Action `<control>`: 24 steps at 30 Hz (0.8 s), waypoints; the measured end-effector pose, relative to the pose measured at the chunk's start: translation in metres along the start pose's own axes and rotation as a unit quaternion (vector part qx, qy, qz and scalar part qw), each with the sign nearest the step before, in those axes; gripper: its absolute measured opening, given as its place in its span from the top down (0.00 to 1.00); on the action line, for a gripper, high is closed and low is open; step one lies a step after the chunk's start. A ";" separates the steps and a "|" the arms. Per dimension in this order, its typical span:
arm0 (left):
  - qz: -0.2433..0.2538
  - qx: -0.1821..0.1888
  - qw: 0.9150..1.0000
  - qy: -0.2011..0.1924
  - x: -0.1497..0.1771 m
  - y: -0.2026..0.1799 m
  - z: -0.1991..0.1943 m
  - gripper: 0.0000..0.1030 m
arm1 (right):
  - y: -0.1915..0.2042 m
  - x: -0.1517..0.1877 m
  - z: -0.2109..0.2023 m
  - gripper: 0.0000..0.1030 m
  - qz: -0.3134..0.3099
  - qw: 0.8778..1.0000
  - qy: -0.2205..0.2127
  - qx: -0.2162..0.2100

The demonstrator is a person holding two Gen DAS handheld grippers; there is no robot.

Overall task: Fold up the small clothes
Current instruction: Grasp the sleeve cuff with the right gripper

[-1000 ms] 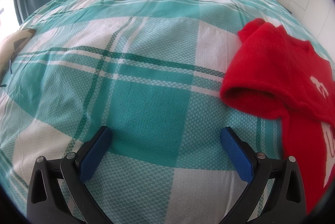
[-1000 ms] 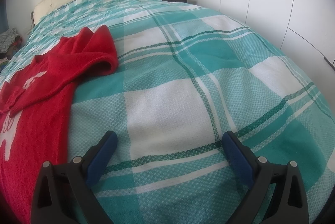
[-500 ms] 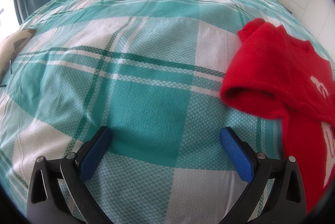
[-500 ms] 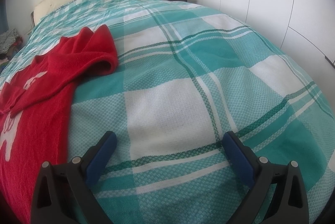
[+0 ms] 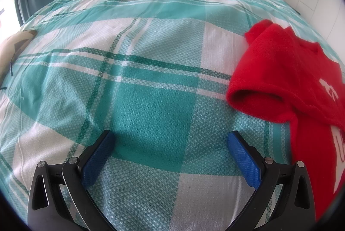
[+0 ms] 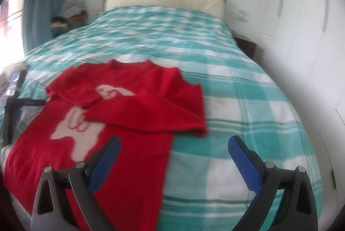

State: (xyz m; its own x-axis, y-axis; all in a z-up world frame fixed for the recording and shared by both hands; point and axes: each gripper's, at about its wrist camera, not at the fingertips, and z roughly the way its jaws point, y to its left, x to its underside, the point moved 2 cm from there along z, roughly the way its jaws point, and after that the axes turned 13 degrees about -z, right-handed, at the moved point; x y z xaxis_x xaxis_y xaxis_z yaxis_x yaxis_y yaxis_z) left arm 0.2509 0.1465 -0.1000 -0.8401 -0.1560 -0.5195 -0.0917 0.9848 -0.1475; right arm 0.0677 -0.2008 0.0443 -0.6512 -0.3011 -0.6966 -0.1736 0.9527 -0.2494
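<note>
mostly teal plaid bed [image 6: 237, 101], red sweater [image 6: 129, 112] (sleeves folded), both tools [image 5: 170, 140] [image 6: 174, 144] agape

Both wrist views over shared bed [image 5: 151, 58]

The left gripper [image 5: 171, 140] has two black, curved arms with triangular cut-outs near the base. Each arm carries a round silver screw head at its pivot and another further out. Its fingers [image 5: 243, 158] are faced with blue pads of fine diamond texture. The right gripper [image 6: 174, 145] looks the same: dark grey arms, silver screws, blue pads [image 6: 244, 165].
</note>
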 end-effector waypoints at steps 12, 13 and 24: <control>0.000 0.000 1.000 0.000 0.000 0.000 0.000 0.00 | 0.062 -0.037 0.149 0.92 -0.068 0.977 0.110 -0.172; 0.000 0.000 1.000 0.000 0.001 0.000 0.000 0.00 | 0.035 -0.037 0.136 0.92 -0.032 0.982 0.092 -0.164; 0.000 0.000 1.000 0.000 0.000 0.000 0.000 0.00 | -0.286 0.113 0.026 0.92 0.352 0.934 0.054 0.040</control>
State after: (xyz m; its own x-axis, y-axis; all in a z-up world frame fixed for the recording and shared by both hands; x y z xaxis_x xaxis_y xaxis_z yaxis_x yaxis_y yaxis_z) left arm 0.2508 0.1464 -0.1003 -0.8400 -0.1561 -0.5196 -0.0920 0.9848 -0.1473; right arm 0.0631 -0.5086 0.0200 -0.6546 0.4089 -0.6359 0.3789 0.9053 0.1921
